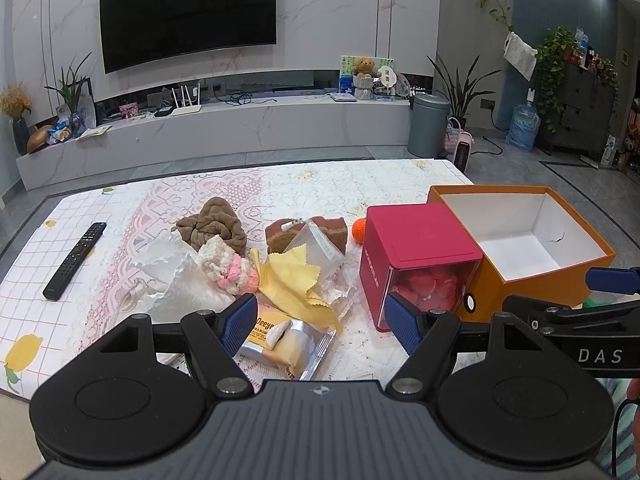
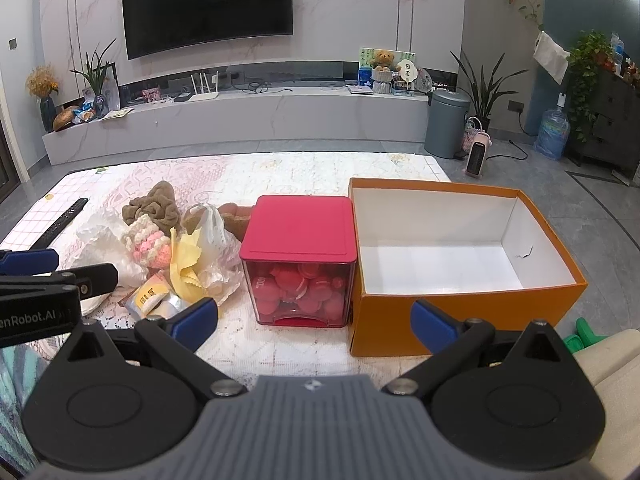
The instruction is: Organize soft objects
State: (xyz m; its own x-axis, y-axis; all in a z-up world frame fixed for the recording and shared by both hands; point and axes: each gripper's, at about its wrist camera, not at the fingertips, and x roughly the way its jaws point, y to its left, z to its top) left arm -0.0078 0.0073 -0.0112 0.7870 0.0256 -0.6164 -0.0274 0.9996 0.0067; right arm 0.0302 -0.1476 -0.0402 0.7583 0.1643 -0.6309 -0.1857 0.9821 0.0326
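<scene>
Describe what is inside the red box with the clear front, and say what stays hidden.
Through the clear front of the red box, round red and pink pieces are piled up, filling the lower part. The solid red lid and walls hide whatever lies further back, so their number cannot be told.

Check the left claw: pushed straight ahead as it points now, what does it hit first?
Likely the foil-wrapped snack packet lying between the open left claw pads, then the yellow zigzag-edged cloth behind it. Depth is unclear.
</scene>
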